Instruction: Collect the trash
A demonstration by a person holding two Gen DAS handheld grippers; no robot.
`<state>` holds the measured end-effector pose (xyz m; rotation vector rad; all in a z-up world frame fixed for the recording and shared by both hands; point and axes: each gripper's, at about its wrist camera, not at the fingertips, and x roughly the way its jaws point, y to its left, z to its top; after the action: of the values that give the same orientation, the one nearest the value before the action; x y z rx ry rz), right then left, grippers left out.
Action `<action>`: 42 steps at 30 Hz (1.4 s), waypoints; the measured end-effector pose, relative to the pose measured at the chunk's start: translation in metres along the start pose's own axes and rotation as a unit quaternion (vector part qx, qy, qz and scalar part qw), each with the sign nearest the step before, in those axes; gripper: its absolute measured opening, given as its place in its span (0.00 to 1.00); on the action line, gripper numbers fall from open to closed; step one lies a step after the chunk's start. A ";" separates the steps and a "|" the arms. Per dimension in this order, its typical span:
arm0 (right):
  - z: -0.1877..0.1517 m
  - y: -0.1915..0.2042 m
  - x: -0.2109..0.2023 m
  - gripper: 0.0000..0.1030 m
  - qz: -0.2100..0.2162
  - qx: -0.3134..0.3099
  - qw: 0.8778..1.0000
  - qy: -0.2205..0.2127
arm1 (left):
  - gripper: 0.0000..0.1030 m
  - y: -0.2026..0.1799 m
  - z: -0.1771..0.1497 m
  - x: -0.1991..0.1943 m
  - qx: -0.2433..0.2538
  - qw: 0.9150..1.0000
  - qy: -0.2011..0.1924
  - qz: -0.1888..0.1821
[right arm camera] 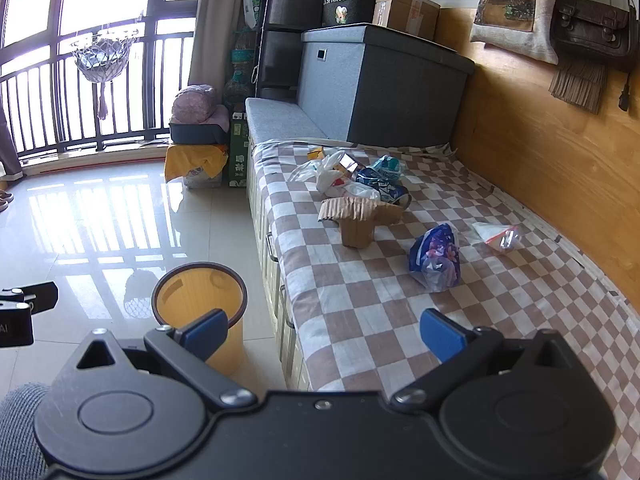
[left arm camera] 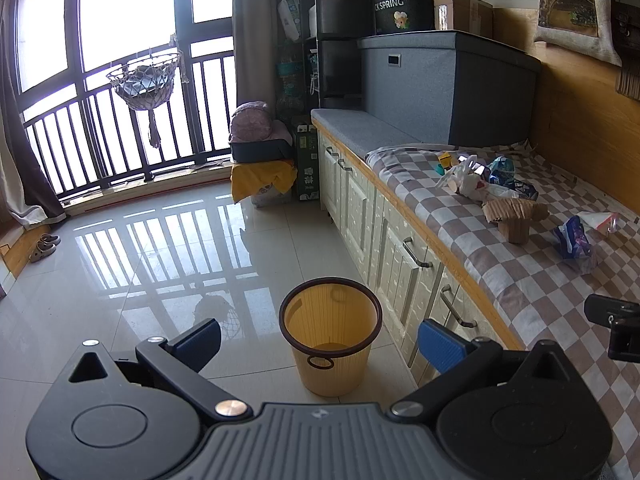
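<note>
A yellow waste bin (left arm camera: 331, 338) with a dark rim stands on the tiled floor beside the bench; it also shows in the right wrist view (right arm camera: 200, 300). Trash lies on the checked cloth: a blue flowered wrapper (right arm camera: 435, 257), crumpled cardboard (right arm camera: 360, 216), a white plastic bag (right arm camera: 332, 178), blue packets (right arm camera: 382, 180) and a clear bag (right arm camera: 498, 236). My left gripper (left arm camera: 320, 344) is open and empty, over the floor in front of the bin. My right gripper (right arm camera: 324, 334) is open and empty, above the bench's near edge, short of the wrapper.
White cabinet drawers (left arm camera: 392, 248) run under the bench. A grey storage box (right arm camera: 380, 88) stands at the bench's far end. A wooden wall panel (right arm camera: 540, 148) lines the right side. A yellow-draped stack (left arm camera: 260, 168) and a balcony railing (left arm camera: 120, 132) lie beyond the floor.
</note>
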<state>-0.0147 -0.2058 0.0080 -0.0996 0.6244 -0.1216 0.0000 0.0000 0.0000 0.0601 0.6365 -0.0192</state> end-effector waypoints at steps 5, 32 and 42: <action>0.000 0.000 0.000 1.00 0.000 0.000 1.000 0.000 | 1.00 0.000 0.000 0.000 0.000 1.000 0.000 0.001; 0.001 -0.001 0.001 1.00 -0.002 -0.001 1.000 0.000 | 1.00 0.000 0.000 0.000 0.000 1.000 0.001 0.000; 0.003 -0.004 -0.002 1.00 -0.002 -0.001 1.000 0.001 | 1.00 0.000 0.000 0.000 0.000 1.000 0.001 0.000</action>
<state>-0.0149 -0.2093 0.0116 -0.1036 0.6260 -0.1252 0.0000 -0.0001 -0.0001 0.0590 0.6377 -0.0194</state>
